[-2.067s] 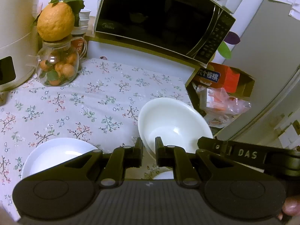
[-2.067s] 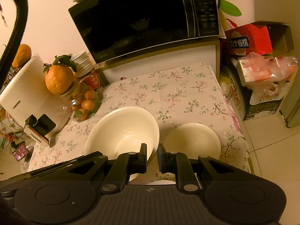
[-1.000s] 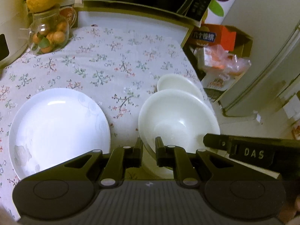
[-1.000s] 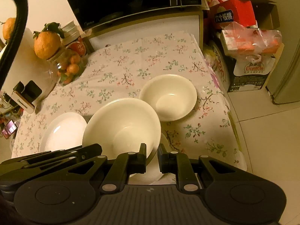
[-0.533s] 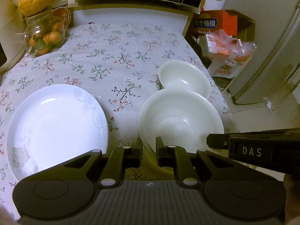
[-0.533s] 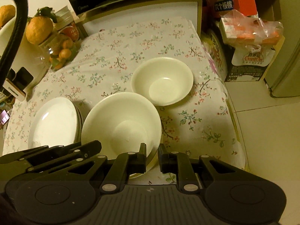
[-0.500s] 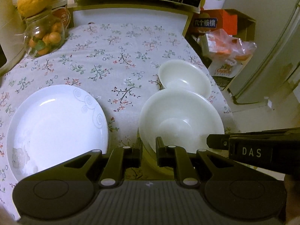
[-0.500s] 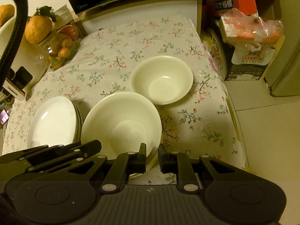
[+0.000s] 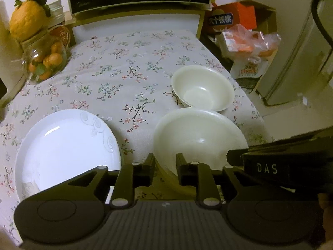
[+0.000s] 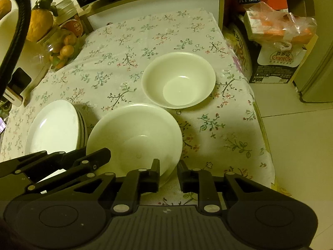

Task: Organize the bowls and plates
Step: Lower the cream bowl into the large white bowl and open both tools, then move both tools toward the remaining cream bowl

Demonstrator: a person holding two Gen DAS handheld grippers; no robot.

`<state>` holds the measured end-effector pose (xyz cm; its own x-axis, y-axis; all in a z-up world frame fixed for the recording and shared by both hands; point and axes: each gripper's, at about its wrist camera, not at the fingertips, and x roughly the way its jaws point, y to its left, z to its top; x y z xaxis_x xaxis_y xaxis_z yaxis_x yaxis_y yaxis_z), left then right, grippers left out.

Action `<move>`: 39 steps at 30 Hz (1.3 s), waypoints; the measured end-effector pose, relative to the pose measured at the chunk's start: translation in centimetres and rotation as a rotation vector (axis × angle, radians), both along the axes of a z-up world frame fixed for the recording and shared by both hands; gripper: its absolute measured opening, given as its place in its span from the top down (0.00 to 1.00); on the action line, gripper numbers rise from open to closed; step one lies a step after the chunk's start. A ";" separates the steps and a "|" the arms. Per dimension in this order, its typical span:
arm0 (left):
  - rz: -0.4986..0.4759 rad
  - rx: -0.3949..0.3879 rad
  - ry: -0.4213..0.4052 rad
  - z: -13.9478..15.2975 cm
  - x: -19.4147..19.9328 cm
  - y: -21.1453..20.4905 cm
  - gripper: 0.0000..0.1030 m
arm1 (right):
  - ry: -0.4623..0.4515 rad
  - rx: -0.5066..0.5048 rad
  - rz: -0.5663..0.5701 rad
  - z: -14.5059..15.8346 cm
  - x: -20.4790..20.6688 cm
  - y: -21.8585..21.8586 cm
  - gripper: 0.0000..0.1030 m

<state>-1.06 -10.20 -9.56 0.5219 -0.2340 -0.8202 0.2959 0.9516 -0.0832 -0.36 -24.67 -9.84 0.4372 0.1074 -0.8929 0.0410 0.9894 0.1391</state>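
A big white bowl [image 10: 135, 137] sits upright near the table's front edge, maybe on a plate. A smaller bowl [image 10: 179, 81] stands just behind. White plates [image 10: 54, 127] are stacked left

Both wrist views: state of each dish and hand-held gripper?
Large bowl: upright, empty, resting on another dish at the table's near edge.
Small bowl: upright, empty, on the cloth, apart from the large bowl.
Plates: stacked, top one empty.
Left hand-held gripper: jaws opening, the large bowl's rim between them.
Right hand-held gripper: jaws opening, the same rim between them.
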 end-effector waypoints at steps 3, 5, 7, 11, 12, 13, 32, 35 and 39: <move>-0.004 0.014 0.003 -0.2 0.1 -0.1 0.76 | -0.001 -0.012 0.002 -0.1 0.1 0.1 0.81; -0.007 0.022 -0.008 -0.1 0.1 -0.1 0.75 | 0.002 -0.016 -0.001 -0.1 0.1 0.1 0.80; -0.012 0.026 -0.025 0.2 0.1 -0.2 0.73 | 0.002 -0.016 -0.004 -0.1 0.2 0.0 0.79; -0.011 0.022 -0.031 0.4 0.2 -0.2 0.69 | -0.001 -0.016 -0.009 -0.1 0.2 -0.2 0.76; -0.007 0.018 -0.026 0.3 0.3 -0.1 0.69 | -0.001 -0.017 -0.009 -0.1 0.2 -0.2 0.76; -0.003 0.014 -0.019 0.3 0.4 0.0 0.69 | -0.001 -0.017 -0.009 -0.1 0.2 -0.2 0.76; 0.060 -0.040 -0.011 1.1 1.2 1.0 0.63 | -0.058 0.002 -0.054 1.1 0.2 -1.1 0.53; 0.068 -0.044 -0.013 1.2 1.4 1.1 0.63 | -0.065 0.001 -0.060 1.3 0.3 -1.3 0.48; 0.075 -0.048 -0.015 1.3 1.7 1.1 0.62 | -0.078 0.006 -0.074 1.6 0.7 -1.5 0.45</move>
<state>0.60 -9.09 -8.30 0.5512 -0.2324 -0.8013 0.2255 0.9662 -0.1250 0.32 -26.20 -8.23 0.5127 0.0780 -0.8550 0.1025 0.9832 0.1512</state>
